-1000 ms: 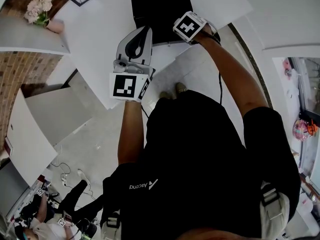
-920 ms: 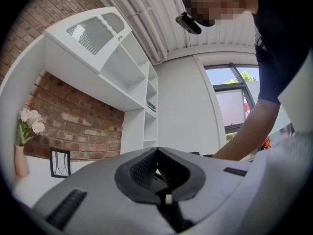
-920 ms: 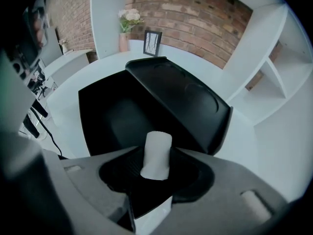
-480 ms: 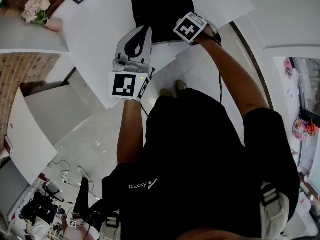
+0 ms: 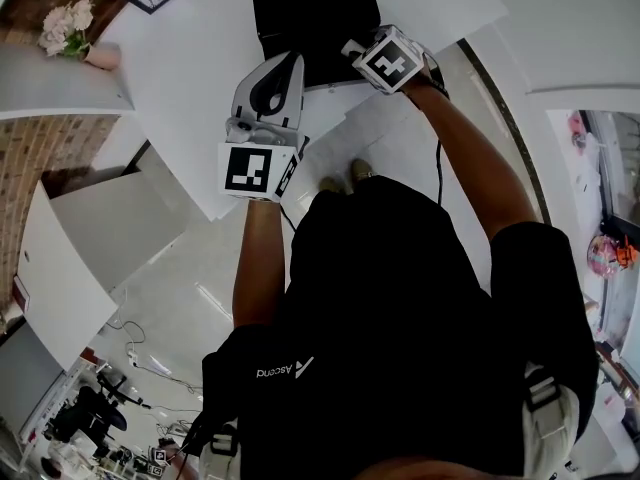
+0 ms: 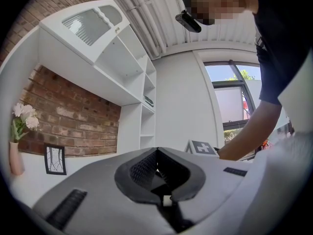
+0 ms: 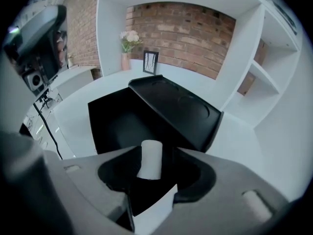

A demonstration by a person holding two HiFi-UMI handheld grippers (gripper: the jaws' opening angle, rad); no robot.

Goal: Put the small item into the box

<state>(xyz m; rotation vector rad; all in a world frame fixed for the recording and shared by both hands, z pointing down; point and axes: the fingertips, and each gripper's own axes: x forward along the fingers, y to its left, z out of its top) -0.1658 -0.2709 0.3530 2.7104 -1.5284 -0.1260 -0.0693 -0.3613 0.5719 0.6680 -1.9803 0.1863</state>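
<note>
The small item (image 7: pixel 150 159), a short white cylinder, stands upright in the gap between the jaws of the right gripper (image 7: pixel 155 153), above the near part of the black box (image 7: pixel 115 124). It does not yet lie on the box's floor. The jaws have just been opening and now stand wide apart. Dark space shows on either side of the cylinder, so the pads no longer appear to press it; this is judged to be the release over the box. The gripper is tipped steeply downward, which aims the item into the cavity rather than at the rim. The box's lid (image 7: pixel 181 106) is tilted back on the far right side, leaving the interior clear for the drop. The left gripper (image 6: pixel 156 152) takes no part in this step. It is held level beside the box, its jaws together with nothing between them, apparently parked out of the way. The box rests on a white table (image 5: pixel 190 88), bare around it. At the table's far end stand a vase of pale flowers (image 7: pixel 128 45) and a small picture frame (image 7: pixel 150 61), well apart from the box. Behind them are a brick wall (image 7: pixel 186 28) and white shelves (image 6: pixel 122 67), and a window (image 6: pixel 230 97) lights the room from one side.
</note>
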